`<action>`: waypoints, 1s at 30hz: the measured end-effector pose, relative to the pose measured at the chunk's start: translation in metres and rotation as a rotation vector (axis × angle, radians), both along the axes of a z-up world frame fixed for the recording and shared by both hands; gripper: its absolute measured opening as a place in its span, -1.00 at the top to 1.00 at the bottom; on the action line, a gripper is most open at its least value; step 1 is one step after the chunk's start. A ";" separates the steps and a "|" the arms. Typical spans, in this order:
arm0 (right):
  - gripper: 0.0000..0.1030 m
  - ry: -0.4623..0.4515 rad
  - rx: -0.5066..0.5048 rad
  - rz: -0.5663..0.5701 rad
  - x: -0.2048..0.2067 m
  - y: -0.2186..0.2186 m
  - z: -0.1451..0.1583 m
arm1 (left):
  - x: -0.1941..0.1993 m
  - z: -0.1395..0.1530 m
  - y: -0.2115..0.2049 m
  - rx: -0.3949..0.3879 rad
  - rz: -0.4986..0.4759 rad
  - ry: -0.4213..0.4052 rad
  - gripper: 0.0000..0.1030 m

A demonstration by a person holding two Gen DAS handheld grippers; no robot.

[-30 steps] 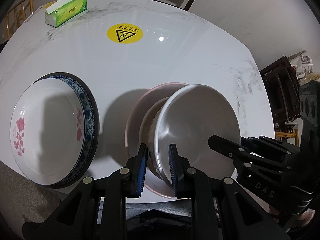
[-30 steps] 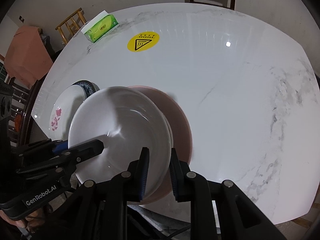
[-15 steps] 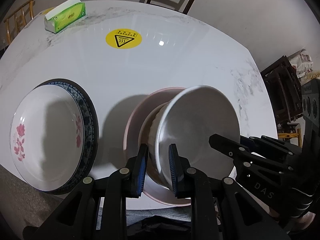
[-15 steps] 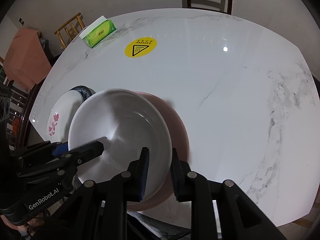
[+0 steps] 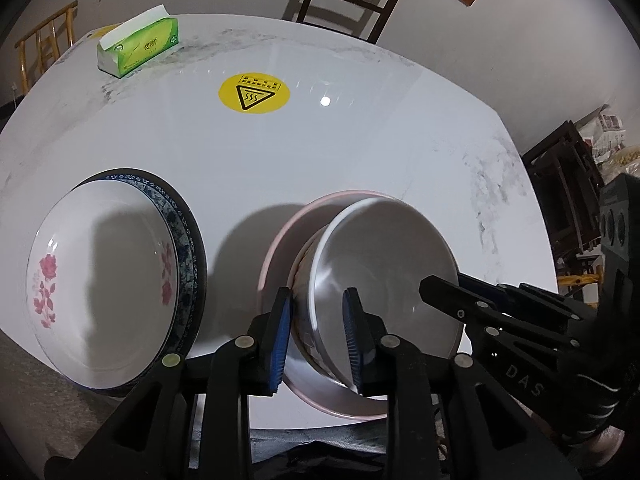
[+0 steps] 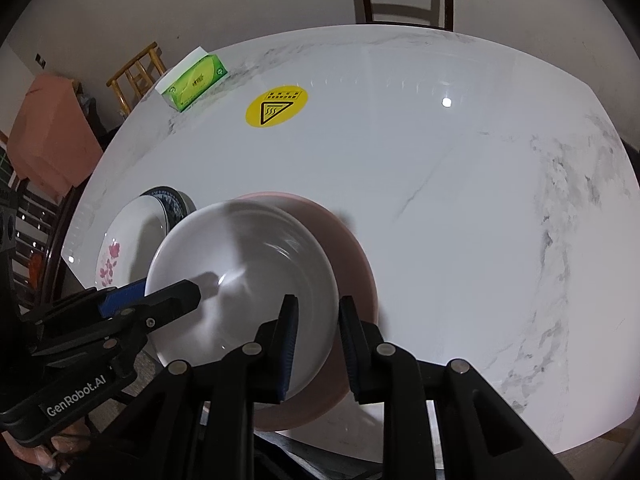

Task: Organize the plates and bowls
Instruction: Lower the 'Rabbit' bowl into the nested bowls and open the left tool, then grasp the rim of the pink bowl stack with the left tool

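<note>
Both grippers straddle opposite sides of the same plain white ceramic bowl (image 5: 384, 272), which sits in a wide pale-pink plate (image 5: 280, 256) near the front edge of the white marble bench (image 5: 360, 140). The left gripper (image 5: 318, 336) has its blue-padded fingers (image 5: 282, 336) spread either side of the bowl's left wall, one outside and one inside; there is a slight gap at the pads, so I cannot tell if they are pinching or loosened. The right gripper (image 6: 318, 344) brackets the right rim the same way, with a gap showing, so that grip is also unclear. Two grips on opposite sides would keep a smooth, deep bowl level, I'd judge. To the left, a white rose-printed dish (image 5: 100, 288) already nests in a blue-patterned plate (image 5: 188, 248), suggesting like pieces are being stacked. A green tissue box (image 5: 140, 46) and a yellow warning sticker (image 5: 254, 94) sit well back.
</note>
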State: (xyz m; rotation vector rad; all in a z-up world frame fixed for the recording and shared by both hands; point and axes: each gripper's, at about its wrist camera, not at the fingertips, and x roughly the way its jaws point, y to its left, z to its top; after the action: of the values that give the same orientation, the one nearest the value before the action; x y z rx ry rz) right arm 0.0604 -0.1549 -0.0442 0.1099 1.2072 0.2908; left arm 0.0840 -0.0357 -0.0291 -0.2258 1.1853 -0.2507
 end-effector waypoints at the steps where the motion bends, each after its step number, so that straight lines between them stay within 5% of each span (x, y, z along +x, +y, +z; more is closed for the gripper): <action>1: 0.56 0.000 0.002 -0.002 -0.001 -0.001 0.000 | -0.001 0.001 0.000 -0.003 0.002 -0.006 0.55; 12: 0.43 -0.027 0.028 -0.051 -0.005 -0.009 0.002 | -0.004 0.012 0.015 -0.047 0.038 -0.058 0.21; 21: 0.43 -0.068 0.104 -0.107 -0.014 -0.030 0.020 | -0.010 0.012 0.043 -0.105 0.107 -0.050 0.12; 30: 0.43 -0.013 0.109 -0.189 -0.026 -0.058 0.011 | -0.016 0.009 0.063 -0.163 0.141 -0.025 -0.07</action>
State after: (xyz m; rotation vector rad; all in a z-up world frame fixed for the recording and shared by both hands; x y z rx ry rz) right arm 0.0349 -0.2131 -0.0334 0.3151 1.1591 0.1913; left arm 0.0679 0.0276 -0.0198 -0.4462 1.1198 -0.2257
